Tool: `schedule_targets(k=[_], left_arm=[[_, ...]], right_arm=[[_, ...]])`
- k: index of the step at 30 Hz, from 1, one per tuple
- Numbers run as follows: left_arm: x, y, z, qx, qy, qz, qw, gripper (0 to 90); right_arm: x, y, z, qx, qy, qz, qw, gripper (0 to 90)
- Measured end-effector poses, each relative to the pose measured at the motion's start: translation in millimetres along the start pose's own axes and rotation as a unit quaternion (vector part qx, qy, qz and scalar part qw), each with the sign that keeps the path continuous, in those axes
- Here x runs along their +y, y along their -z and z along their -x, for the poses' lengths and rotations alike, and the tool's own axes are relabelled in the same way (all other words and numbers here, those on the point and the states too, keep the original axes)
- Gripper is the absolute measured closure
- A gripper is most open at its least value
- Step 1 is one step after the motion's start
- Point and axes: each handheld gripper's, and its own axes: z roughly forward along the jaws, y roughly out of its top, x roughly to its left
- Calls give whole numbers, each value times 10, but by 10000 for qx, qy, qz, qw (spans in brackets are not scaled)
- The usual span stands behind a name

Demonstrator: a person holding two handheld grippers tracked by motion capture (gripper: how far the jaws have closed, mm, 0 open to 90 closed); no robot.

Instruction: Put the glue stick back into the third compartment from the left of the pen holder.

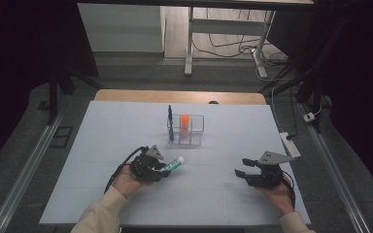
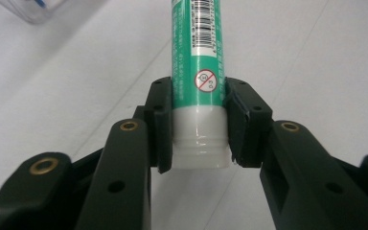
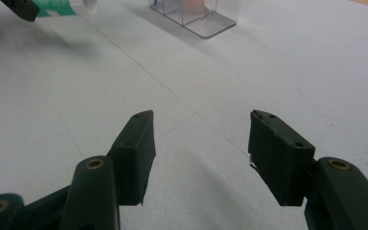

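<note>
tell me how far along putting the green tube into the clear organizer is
Done: a blue pen and an orange item already stand in the clear organizer. In hand: the left tool is shut on the green tube. The right tool waits open and empty. Left: carrying the tube into the organizer.

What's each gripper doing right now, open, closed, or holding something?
Left gripper: closed on the green-and-white glue stick, gripped near its white end.
Right gripper: open, nothing between its jaws, over the white table.
</note>
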Motion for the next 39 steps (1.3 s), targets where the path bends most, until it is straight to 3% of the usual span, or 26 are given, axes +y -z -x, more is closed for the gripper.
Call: schedule_targets(k=[7, 12, 25, 39], left_arm=[[27, 194, 20, -181, -142, 348, 9991, 651], [63, 250, 50, -179, -316, 452, 9983, 651], [171, 152, 89, -241, -649, 400, 9968, 651], [267, -42, 116, -334, -863, 159, 9956, 650]], right_arm=[[41, 11, -29, 30, 28, 101, 9999, 420], [96, 6, -82, 84, 84, 148, 9998, 424], [235, -35, -195, 324, 163, 273, 9990, 416], [463, -222, -454, 451, 645, 114, 9968, 366]])
